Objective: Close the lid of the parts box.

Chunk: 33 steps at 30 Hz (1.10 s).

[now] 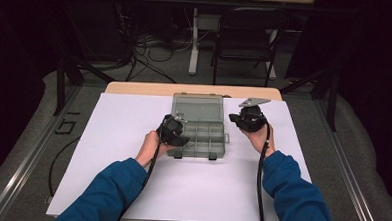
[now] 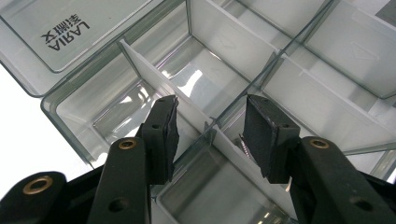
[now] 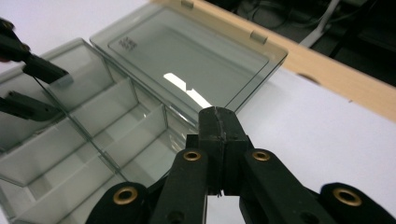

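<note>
Clear grey plastic compartment box [image 1: 199, 132], lid open, centre of white table [image 1: 122, 137]. Left gripper [image 2: 210, 133] spread astride 1 white divider [image 2: 154, 79]; right gripper [image 3: 218, 122] pressed together, empty. Risk: divider dislodges if jaws close askew.

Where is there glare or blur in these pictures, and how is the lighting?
High view: dark surroundings, brightly lit white table. Left gripper view: bright reflections on the clear organizer box; jaws sharp. Right gripper view: a glare streak on the open lid; background beyond the table edge is soft.
</note>
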Available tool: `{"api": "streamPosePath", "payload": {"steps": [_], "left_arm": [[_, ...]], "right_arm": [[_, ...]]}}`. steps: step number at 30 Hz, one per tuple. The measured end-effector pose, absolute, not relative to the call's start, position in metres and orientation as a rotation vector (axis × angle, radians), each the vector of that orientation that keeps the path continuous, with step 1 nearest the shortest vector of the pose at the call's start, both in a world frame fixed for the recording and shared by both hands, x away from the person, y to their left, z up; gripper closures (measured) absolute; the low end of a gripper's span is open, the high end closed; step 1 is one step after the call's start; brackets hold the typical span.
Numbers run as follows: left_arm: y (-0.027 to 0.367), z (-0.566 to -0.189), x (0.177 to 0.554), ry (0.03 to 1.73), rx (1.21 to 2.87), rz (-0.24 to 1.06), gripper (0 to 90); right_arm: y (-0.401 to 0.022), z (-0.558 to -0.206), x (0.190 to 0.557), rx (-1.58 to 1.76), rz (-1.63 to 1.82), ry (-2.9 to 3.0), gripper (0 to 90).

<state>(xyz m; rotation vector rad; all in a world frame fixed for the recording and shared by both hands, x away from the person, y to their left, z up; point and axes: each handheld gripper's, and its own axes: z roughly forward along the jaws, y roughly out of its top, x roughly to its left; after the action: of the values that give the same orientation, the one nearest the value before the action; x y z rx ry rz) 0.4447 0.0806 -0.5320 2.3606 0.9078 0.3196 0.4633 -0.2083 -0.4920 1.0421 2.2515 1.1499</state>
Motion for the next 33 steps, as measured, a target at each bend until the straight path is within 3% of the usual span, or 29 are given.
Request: {"api": "streamPosePath", "payload": {"steps": [15,33], "left_arm": [[0.080,-0.532,0.445,0.908,2.361,0.319,54.6],[0.080,-0.532,0.445,0.905,2.365,0.320,54.6]], "right_arm": [[-0.202,-0.522,0.507,1.150,1.035,2.297,90.0],[-0.189,-0.551,0.523,1.141,0.929,2.341,90.0]]}}
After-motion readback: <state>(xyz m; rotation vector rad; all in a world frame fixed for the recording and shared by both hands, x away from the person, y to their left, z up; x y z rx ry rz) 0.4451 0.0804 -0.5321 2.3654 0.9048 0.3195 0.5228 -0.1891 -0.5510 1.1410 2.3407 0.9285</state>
